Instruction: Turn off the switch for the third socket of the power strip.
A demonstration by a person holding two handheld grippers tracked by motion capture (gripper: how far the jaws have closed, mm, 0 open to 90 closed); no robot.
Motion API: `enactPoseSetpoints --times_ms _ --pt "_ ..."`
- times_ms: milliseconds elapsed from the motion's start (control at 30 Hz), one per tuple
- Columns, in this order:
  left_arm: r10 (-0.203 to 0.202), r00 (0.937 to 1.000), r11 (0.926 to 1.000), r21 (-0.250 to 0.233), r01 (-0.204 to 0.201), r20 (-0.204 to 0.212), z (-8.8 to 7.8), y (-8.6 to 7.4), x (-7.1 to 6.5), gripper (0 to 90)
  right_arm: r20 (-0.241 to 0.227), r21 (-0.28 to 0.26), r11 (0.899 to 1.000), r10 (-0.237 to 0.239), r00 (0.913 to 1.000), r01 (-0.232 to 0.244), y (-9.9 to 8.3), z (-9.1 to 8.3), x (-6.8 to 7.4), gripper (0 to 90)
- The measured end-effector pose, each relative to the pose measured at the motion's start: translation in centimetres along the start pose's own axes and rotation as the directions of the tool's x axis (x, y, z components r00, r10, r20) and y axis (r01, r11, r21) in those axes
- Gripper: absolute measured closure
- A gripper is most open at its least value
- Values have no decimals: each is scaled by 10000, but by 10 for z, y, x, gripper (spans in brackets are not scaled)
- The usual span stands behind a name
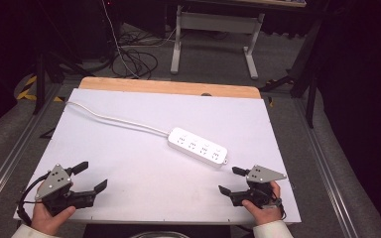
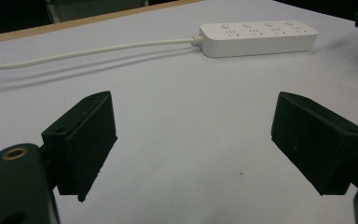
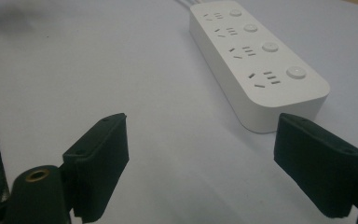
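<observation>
A white power strip [image 1: 198, 147] with several sockets and round buttons lies on the white table top [image 1: 144, 163], right of centre. Its white cable [image 1: 114, 120] runs off to the far left corner. My left gripper [image 1: 91, 176] rests near the front left edge, open and holding nothing; from the left gripper view [image 2: 193, 147] the power strip [image 2: 259, 37] lies far ahead. My right gripper [image 1: 230, 180] sits at the front right, open and holding nothing. In the right gripper view [image 3: 200, 163] the near end of the power strip [image 3: 256, 60] lies just ahead of the right jaw.
The white sheet lies on a wooden board whose far edge [image 1: 168, 87] shows. Beyond it stand a grey table frame [image 1: 216, 29] and loose cables [image 1: 134, 59] on the floor. Metal rails [image 1: 10, 163] run along both sides.
</observation>
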State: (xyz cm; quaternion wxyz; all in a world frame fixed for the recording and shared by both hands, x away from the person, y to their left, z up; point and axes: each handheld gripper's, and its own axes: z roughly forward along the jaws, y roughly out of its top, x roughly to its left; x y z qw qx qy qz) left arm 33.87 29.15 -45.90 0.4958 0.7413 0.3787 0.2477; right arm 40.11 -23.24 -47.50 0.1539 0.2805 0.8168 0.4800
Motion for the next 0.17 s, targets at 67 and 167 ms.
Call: enactPoseSetpoints --times_ms 67,167 --pt "18 10000 10000 -28 -18 8 -1 0 1 146 -3 -9 10000 25 10000 -25 0 0 -1 181" --pt "-26 10000 10000 -9 26 3 -2 0 2 147 89 34 10000 -27 10000 26 -1 1 -1 170"
